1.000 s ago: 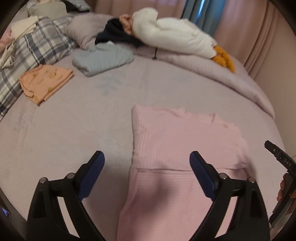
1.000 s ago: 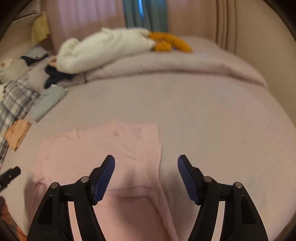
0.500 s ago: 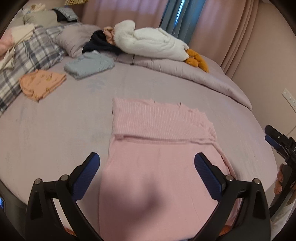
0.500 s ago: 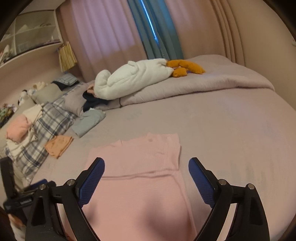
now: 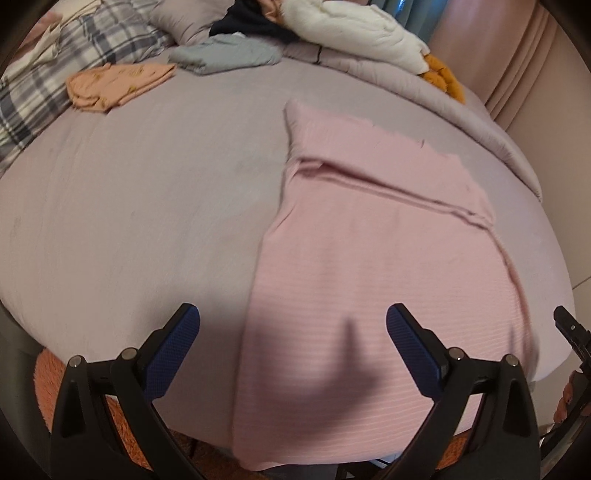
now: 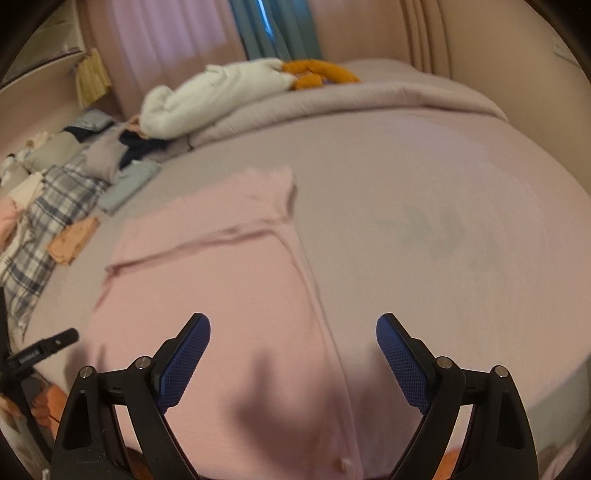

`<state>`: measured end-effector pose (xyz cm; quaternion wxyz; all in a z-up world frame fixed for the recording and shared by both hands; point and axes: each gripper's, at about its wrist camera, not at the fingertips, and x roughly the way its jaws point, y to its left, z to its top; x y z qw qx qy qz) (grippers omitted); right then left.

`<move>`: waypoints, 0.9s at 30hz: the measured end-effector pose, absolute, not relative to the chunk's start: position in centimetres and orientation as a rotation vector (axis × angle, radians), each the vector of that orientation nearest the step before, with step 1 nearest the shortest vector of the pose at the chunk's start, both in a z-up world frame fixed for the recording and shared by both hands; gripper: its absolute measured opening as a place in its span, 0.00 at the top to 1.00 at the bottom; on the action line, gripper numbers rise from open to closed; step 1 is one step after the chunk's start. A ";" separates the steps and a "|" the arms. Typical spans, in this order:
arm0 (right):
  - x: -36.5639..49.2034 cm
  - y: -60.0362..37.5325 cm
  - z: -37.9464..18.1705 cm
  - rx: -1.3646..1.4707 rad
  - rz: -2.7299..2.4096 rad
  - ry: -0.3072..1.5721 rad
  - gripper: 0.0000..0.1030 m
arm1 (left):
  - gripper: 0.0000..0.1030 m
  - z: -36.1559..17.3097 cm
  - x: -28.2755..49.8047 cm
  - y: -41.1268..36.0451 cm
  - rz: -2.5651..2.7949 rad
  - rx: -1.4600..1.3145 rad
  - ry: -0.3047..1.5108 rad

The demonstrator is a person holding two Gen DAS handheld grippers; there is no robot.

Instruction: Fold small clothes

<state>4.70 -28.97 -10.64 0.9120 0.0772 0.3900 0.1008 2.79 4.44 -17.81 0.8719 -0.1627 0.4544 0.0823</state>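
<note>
A pink ribbed garment lies flat on the mauve bed, its far part folded over in a band and its near end hanging over the bed edge. My left gripper is open and empty above the garment's near left edge. My right gripper is open and empty above the garment's near right edge. Each gripper's tip shows at the rim of the other's view.
A folded orange garment and a folded grey-blue one lie at the far left. A plaid blanket, dark clothes, a white duvet and an orange plush toy sit along the back. An orange rug lies below the bed edge.
Both grippers pulled back from the middle of the garment toward the near bed edge and dropped lower over its near end. The garment has not moved.
</note>
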 end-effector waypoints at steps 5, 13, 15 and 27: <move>4.3 -29.6 -12.8 0.165 0.169 0.870 0.11 | 0.05 -19.7 2.2 5.6 0.190 -0.372 0.992; 3.9 -29.4 -15.6 0.152 0.154 0.957 0.26 | 0.11 -20.5 2.4 5.9 0.190 -0.365 1.005; 3.7 -29.0 -15.8 0.120 0.147 0.952 0.33 | 0.22 -20.7 2.5 6.0 0.196 -0.369 1.009; 4.2 -26.8 -15.4 0.077 0.255 0.949 0.91 | 0.94 -20.1 2.7 5.0 0.070 -0.401 1.015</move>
